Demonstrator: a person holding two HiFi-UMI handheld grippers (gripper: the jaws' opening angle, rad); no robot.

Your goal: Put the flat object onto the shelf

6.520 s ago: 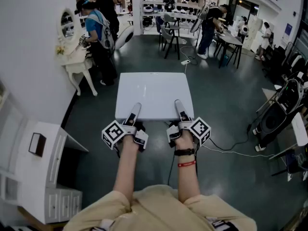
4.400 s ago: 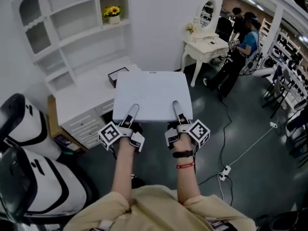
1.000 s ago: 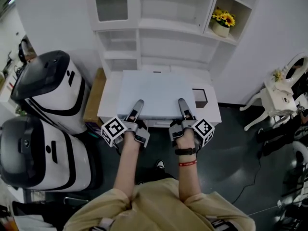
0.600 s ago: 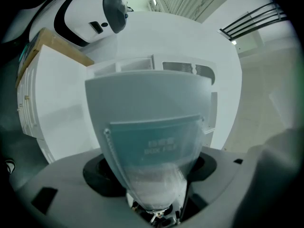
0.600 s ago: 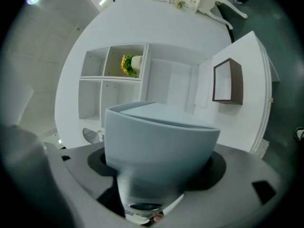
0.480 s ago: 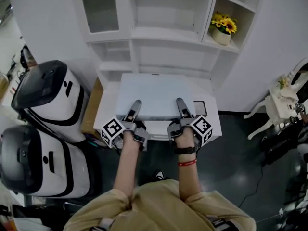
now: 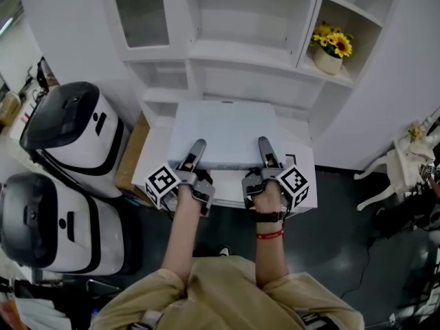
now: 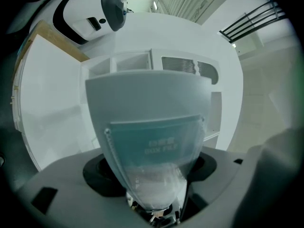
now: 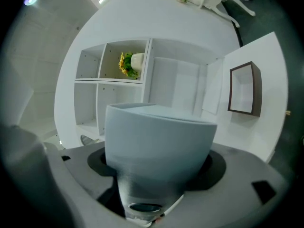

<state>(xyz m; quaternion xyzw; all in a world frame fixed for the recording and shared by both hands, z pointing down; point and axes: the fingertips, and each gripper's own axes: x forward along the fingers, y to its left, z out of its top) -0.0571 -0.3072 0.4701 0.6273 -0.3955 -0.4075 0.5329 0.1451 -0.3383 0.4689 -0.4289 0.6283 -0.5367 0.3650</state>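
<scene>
We have turned away from the open room and brought the flat object (image 7: pixel 223 133) up to the white shelf unit (image 7: pixel 240 53); in the last half second it has barely shifted. The flat object, a white box file, lies level in front of the shelf unit, over its counter top, with the far edge near the lowest open compartments. We cannot tell whether it touches the counter. Our left gripper (image 7: pixel 196 150) and right gripper (image 7: pixel 265 148) each clamp its near edge, jaws closed on it from above and below. A pot of sunflowers (image 7: pixel 330 50) stands in the shelf unit's right compartment, and a small dark-framed box (image 9: pixel 244 88) sits at the right end of its counter. Two white-and-black machines (image 7: pixel 65 126) stand left of the shelf unit.
</scene>
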